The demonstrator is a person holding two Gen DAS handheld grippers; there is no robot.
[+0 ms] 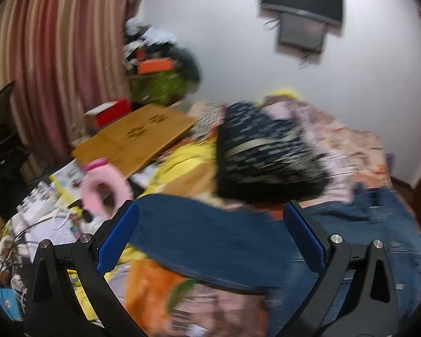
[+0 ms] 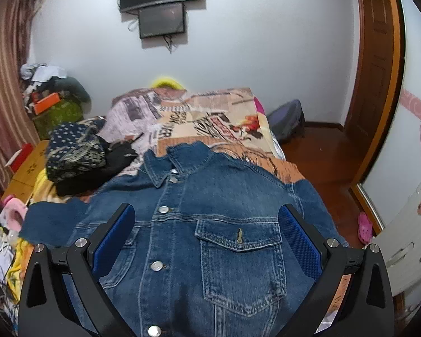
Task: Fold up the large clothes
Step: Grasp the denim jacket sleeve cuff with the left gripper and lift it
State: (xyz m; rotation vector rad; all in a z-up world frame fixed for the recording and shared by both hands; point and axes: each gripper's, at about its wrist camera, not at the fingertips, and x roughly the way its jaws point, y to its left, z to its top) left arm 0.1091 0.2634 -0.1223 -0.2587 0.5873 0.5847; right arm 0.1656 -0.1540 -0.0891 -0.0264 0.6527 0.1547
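Note:
A blue denim jacket [image 2: 210,224] lies front up and buttoned on the bed, collar toward the far end, one sleeve [image 2: 50,224] spread out to the left. My right gripper [image 2: 207,236] is open above the jacket's chest and holds nothing. My left gripper [image 1: 210,233] is open above the left sleeve [image 1: 210,241] and holds nothing. The left wrist view is blurred.
A dark patterned pile of clothes [image 2: 75,157] lies left of the jacket on the printed bedspread [image 2: 210,118]. A wooden lap table [image 1: 137,137], a pink slipper [image 1: 103,188] and cluttered papers [image 1: 47,224] sit at the left. The bed's right edge drops to a wooden floor [image 2: 322,157].

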